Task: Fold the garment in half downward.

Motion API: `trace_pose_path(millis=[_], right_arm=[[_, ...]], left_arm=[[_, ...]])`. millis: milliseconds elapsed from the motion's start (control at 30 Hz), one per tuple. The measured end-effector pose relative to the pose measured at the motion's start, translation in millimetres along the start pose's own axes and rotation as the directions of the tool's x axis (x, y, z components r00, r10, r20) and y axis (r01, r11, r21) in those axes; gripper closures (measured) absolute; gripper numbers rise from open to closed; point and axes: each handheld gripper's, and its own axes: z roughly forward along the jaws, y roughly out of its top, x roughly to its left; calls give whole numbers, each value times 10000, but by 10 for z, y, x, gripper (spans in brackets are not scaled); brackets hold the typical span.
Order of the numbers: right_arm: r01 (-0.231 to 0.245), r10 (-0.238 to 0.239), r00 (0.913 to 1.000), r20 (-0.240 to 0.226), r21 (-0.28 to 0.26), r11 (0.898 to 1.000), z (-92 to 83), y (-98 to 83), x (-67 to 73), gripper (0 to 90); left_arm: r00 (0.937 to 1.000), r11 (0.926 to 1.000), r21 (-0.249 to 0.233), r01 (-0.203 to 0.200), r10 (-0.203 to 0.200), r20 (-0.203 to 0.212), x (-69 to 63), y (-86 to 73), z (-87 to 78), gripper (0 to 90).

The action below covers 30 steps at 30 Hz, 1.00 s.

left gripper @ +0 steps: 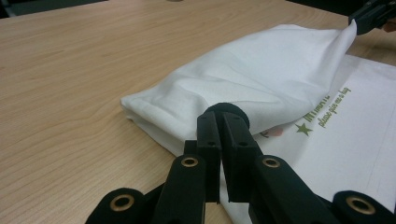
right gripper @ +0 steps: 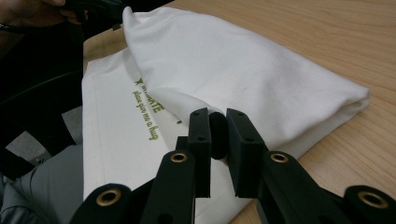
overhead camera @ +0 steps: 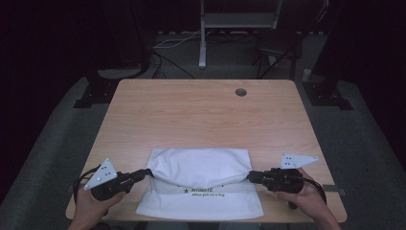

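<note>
A white cloth bag (overhead camera: 201,167) with green lettering (overhead camera: 206,192) lies at the table's near edge, its far part folded back toward me over the printed part. My left gripper (overhead camera: 149,173) is shut on the fold's left corner, and the cloth (left gripper: 261,70) stretches away from its closed jaws (left gripper: 222,119). My right gripper (overhead camera: 250,176) is shut on the fold's right corner, pinching the cloth (right gripper: 224,60) between its jaws (right gripper: 218,119). Both grippers lie low and level, pointing inward at each other. The fold hangs slightly taut between them.
The wooden table (overhead camera: 201,110) has a round cable hole (overhead camera: 241,92) near its far edge. Beyond the table stand a white frame leg (overhead camera: 203,43) and dark stands on the floor. The bag's near edge reaches the table's front edge.
</note>
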Motion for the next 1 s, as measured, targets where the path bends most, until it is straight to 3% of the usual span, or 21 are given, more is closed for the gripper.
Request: trace_pose_path(millis=[1000], right_arm=[[130,-131,9998,-136,-38,9999,-67,-43,118,808]], left_arm=[[9999,10000,-82,-28,29,98,-125,-99,-115,866]])
